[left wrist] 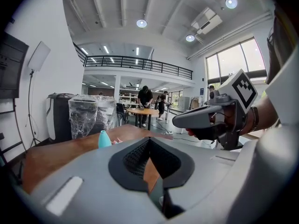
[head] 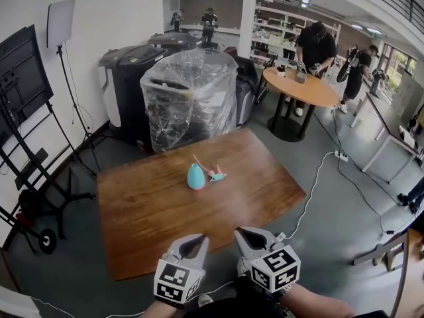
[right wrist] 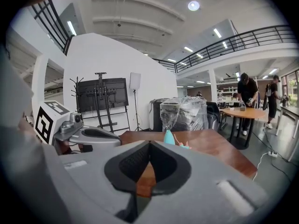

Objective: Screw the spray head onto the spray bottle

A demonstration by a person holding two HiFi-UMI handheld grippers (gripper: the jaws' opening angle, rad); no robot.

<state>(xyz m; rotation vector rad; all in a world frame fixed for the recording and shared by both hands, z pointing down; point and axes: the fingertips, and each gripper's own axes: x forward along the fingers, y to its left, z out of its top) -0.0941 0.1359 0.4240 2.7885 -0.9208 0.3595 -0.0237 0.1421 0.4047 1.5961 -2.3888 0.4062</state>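
Hovering at the bottom of the head view, the left hand-held gripper and the right hand-held gripper sit side by side at the near edge of the wooden bench, each with its marker cube towards the camera. Both are clenched on nothing: in the left gripper view the dark pads meet at a seam with only bench wood showing behind them, and the right gripper view shows the same.

Each hand-held gripper also appears in the other's view, the right one at centre right of the left gripper view and the left one at lower left of the right gripper view.

Further up, near the middle of the bench and well apart from both grippers, the teal spray bottle stands upright. Just to its right in the head view lies the spray head, pink and teal, flat on the wood with its thin tube angled towards the upper left. It is not screwed on.

Beyond the far edge of the bench stands a bulky machine wrapped in clear plastic, with dark grey units beside it. At the left edge is a screen on a wheeled stand, and a light panel on a tripod. At upper right, people stand at a round bench.
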